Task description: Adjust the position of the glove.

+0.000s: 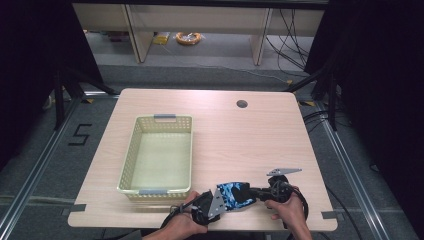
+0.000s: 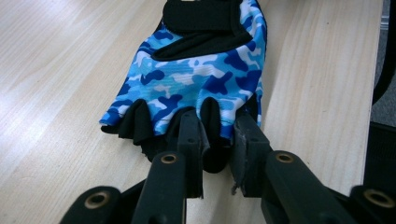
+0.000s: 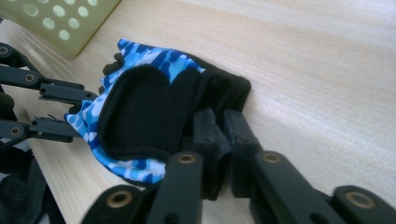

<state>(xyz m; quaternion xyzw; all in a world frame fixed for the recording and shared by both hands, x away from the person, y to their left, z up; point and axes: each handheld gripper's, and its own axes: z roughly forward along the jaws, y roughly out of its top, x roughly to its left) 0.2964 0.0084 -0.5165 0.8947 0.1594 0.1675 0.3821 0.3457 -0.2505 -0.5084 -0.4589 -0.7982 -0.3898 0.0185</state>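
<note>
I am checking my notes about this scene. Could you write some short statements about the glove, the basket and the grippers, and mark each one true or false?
1. The glove lies inside the basket. False: it lies on the table, beside the basket.
2. The left gripper pinches the glove's finger end. True.
3. The right gripper is open and away from the glove. False: it is shut on the black cuff.
4. The glove has a blue camouflage pattern. True.

The glove is blue-and-white camouflage with black trim; the basket is pale yellow-green, and the table light wood grain.
</note>
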